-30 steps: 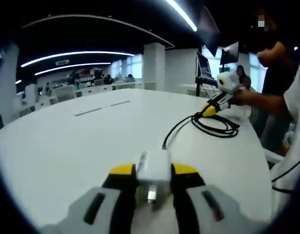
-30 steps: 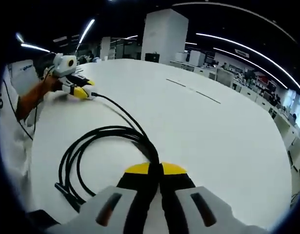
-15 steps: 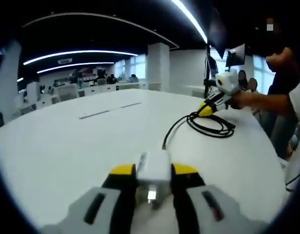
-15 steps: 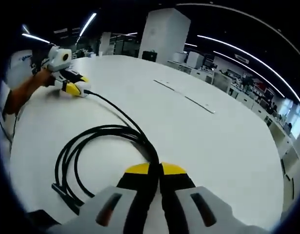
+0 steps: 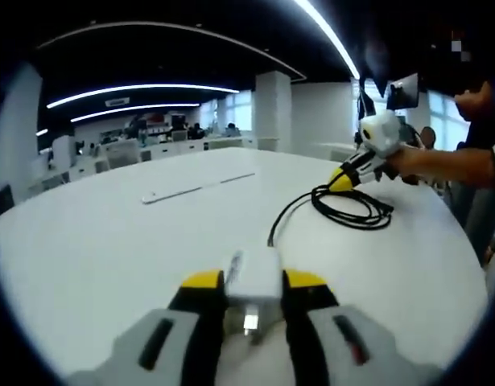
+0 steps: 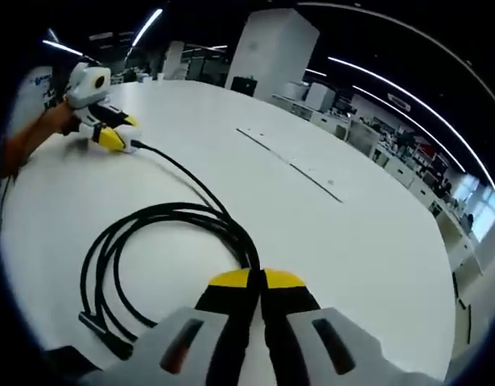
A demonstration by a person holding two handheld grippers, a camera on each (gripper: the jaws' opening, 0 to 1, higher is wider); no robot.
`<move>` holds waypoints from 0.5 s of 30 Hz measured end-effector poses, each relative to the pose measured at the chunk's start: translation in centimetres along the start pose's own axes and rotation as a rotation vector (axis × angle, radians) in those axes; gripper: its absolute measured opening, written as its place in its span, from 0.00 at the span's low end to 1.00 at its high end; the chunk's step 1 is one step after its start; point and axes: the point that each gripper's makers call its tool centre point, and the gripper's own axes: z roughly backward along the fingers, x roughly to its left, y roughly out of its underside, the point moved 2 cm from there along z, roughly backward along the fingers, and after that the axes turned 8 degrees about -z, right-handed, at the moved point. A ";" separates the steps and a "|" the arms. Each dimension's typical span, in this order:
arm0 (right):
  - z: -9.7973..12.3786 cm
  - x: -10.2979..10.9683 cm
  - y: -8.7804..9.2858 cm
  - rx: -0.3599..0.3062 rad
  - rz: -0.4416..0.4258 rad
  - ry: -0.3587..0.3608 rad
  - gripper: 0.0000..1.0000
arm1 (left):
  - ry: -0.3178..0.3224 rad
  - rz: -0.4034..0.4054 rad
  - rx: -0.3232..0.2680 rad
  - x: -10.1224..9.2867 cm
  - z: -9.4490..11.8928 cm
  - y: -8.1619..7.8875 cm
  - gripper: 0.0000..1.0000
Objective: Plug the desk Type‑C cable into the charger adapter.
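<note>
A white charger adapter sits between the yellow-tipped jaws of my left gripper, which is shut on it. A black Type-C cable runs from the adapter's far side to a loose coil on the white table. I cannot tell whether the plug is seated. My right gripper is shut on the cable where it leaves the coil. A free flat connector lies at the coil's near end. The right gripper appears across the table, and the left gripper appears far off with the cable reaching it.
The big round white table has a long narrow slot strip in its middle, also the slot strip. A person's arm and hand hold the grippers. Monitors and a pillar stand beyond the table.
Both views have turned a little with the hands. The adapter stays in the left jaws and the cable in the right jaws; the coil lies as before.
</note>
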 end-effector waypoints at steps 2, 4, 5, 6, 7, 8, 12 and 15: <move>-0.1 -0.4 0.0 0.001 -0.005 0.011 0.02 | -0.007 0.002 -0.002 0.6 -0.5 -0.1 0.26; -0.6 -1.1 -0.3 0.003 0.001 0.024 0.02 | -0.018 0.003 -0.007 0.8 -1.0 -0.3 0.26; -1.0 -1.5 -0.4 0.007 0.008 0.028 0.02 | -0.021 0.005 -0.008 0.9 -1.2 -0.4 0.26; -1.1 -1.7 -0.5 0.008 0.009 0.030 0.02 | -0.028 0.005 -0.007 1.3 -1.5 -0.4 0.26; -1.5 -2.2 -0.8 0.010 0.009 0.035 0.02 | -0.032 0.006 -0.008 1.5 -1.8 -0.4 0.26; -1.7 -2.5 -0.9 0.011 0.006 0.039 0.02 | -0.035 0.009 -0.009 1.8 -2.0 -0.5 0.26; -2.4 -3.2 -1.2 0.019 0.005 0.053 0.02 | -0.048 0.012 -0.009 2.6 -2.8 -0.6 0.26; -3.0 -4.0 -1.6 0.025 0.003 0.064 0.03 | -0.062 0.015 -0.015 3.8 -3.6 -0.8 0.26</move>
